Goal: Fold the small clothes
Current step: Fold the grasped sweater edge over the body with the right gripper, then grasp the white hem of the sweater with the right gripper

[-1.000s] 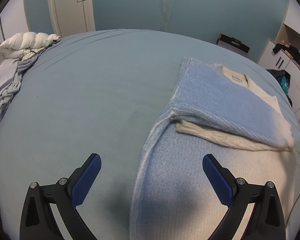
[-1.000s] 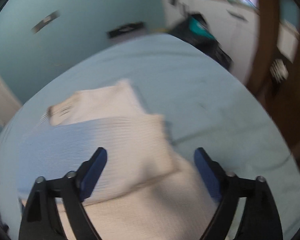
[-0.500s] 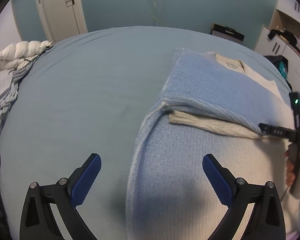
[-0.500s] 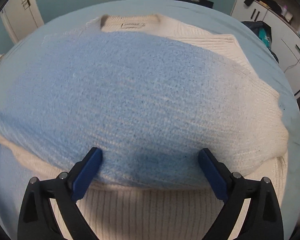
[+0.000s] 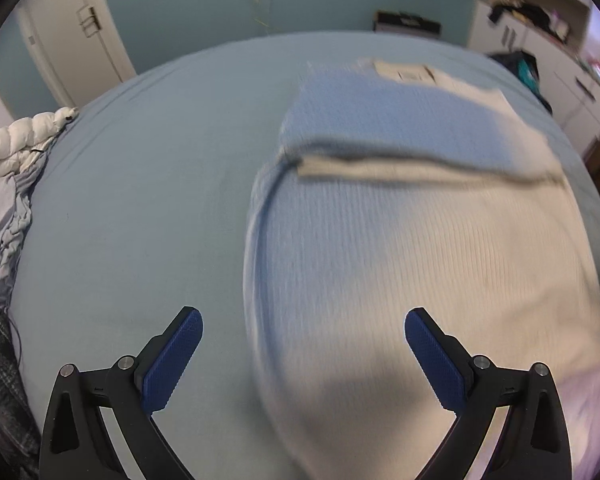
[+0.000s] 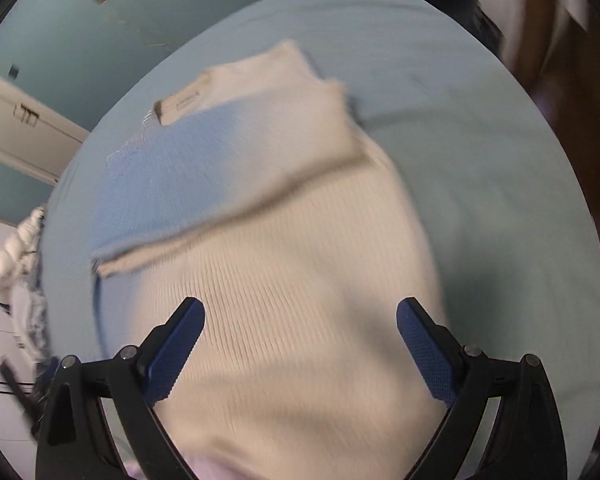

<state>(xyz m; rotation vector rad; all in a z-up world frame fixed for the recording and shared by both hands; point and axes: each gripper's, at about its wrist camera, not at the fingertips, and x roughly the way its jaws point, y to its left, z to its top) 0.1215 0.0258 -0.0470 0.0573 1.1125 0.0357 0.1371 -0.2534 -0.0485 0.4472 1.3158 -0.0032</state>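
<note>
A knit sweater (image 5: 420,240), cream fading to blue at one side, lies flat on the pale blue bed (image 5: 140,200). Its upper part is folded across as a blue-and-cream flap (image 5: 400,128), with the neck label (image 5: 406,72) beyond it. My left gripper (image 5: 303,320) hangs open above the sweater's left edge, nothing between its fingers. In the right wrist view the sweater (image 6: 300,260) fills the middle, the flap (image 6: 228,152) lying slantwise. Over the cream lower body my right gripper (image 6: 300,308) stands open and empty.
A white quilted duvet (image 5: 16,148) and crumpled bedding lie at the bed's left edge. A door (image 5: 72,32) stands at the back left, white cabinets (image 5: 560,60) and a dark bag (image 5: 520,68) at the right. Brown wooden furniture (image 6: 548,40) borders the bed's right side.
My left gripper slid rightwards over the sweater's lower part. The right gripper swung from close over the blue flap back to the cream lower body and left the left wrist view.
</note>
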